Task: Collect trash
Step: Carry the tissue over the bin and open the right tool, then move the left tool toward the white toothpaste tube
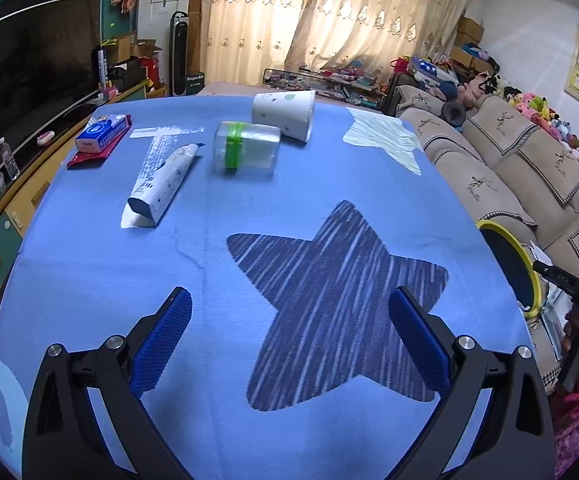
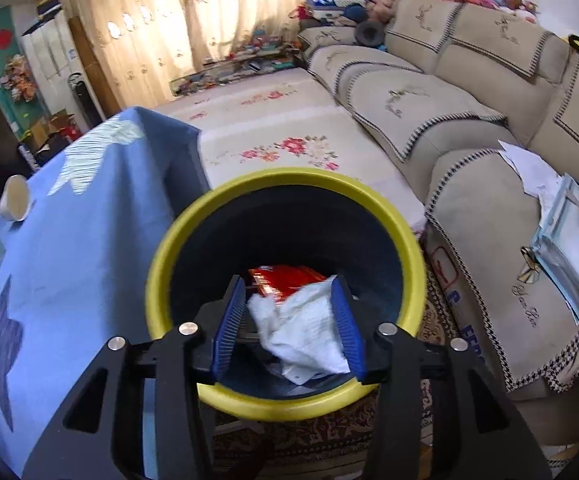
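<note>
Looking along the left gripper (image 1: 289,344), its blue pads stand wide apart over a blue tablecloth (image 1: 89,280) with a dark star, nothing between them. Farther off lie a white tube (image 1: 163,180), a clear jar with a green band (image 1: 247,150), a tipped paper cup (image 1: 283,114) and a blue-and-white pack (image 1: 99,134) on a red wrapper; their print is too small to read. The yellow-rimmed bin (image 1: 509,268) stands past the table's right edge.

From the right wrist, the right gripper (image 2: 289,320) hangs over the bin (image 2: 285,180), jaws partly spread. A crumpled white tissue (image 2: 305,332) sits between the pads; whether they press it I cannot tell. A red wrapper (image 2: 285,278) lies inside the bin.
</note>
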